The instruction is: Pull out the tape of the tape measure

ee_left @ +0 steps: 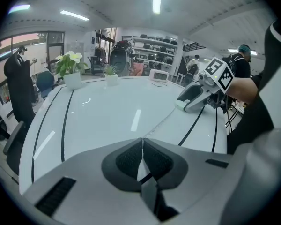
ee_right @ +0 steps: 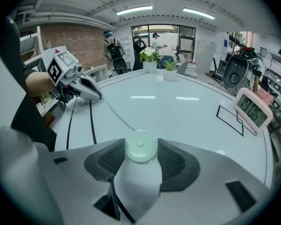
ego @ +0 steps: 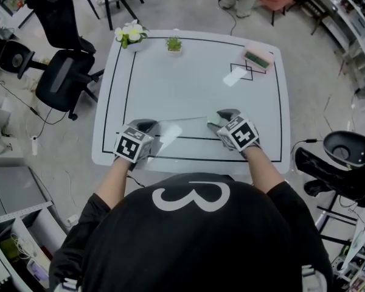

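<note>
Your left claw [ego: 149, 126] pressed together on the end of the tape [ee_left: 160, 124], right claw [ego: 222, 115] clamped on the pale green tape measure [ee_right: 140, 149], both near the worktop's [ego: 188, 90] near edge, with potted flowers [ego: 131, 35], a small plant [ego: 174, 44] and a pink clock [ego: 257, 57] along the far edge, well apart from the tape.

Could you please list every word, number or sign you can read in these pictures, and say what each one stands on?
"3": large white figure, lying sideways, on the person's black top.
"19:06", as best I can tell: display of the pink clock; digits blurred.
Square markers on the hand-held cubes: patterns only, no letters.
Blue wall sign: too small to read.
</note>
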Demonstrator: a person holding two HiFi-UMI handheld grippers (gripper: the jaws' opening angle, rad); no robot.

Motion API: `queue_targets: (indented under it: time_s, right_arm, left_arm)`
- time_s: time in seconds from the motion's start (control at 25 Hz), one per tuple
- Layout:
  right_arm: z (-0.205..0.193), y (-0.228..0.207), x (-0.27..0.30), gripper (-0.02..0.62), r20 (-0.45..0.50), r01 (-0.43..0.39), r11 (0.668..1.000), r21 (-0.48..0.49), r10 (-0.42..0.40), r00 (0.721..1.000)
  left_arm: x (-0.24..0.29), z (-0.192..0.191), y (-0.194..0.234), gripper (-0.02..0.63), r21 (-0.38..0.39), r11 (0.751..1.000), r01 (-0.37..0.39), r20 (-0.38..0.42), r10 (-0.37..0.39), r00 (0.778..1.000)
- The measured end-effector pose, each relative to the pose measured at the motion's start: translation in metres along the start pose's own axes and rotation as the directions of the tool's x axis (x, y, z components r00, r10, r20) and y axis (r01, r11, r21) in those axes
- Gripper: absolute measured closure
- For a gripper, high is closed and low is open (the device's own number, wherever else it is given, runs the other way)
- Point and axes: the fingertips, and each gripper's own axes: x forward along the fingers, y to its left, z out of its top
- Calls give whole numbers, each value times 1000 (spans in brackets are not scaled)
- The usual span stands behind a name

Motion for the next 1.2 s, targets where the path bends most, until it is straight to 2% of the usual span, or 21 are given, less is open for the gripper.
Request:
queue_targets:
  time_s: [0.2,0.52,0.64,0.72,0.88,1.0,1.12,1.2]
  right_arm:
    - [1,1,0,358,-9,-16,1000,27,16,1000]
    - [5,5,-7,307,34,-40,997,73,37,999]
    - [9,4,-15,267,62,-33,996,82,28,998]
    - [13,6,-22,224,92,-38,994,98,29,995]
    - [20,15,-41,207,165,-58,990,126,37,986]
    - [31,26,-65,220,241,-79,987,141,43,970]
    - [46,40,-93,264,334,-106,983,150,50,941]
    - [55,52,-113,302,394,-113,983,141,49,918]
  left_arm:
    - [1,-1,1,597,14,1000,-1,-6,1,1000]
    - [-1,-6,3,594,25,999,-26,-18,26,999]
    - [-5,-5,3,512,29,999,-28,-15,28,999]
    - [-8,-2,2,485,27,999,-24,-1,24,1000]
    - [-20,4,-1,443,-13,1000,-13,43,13,999]
    - [-38,16,-11,423,-46,999,22,100,-17,995]
    - [-62,39,-29,423,-85,991,98,200,-80,977]
    - [-78,52,-45,423,-84,985,149,259,-123,958]
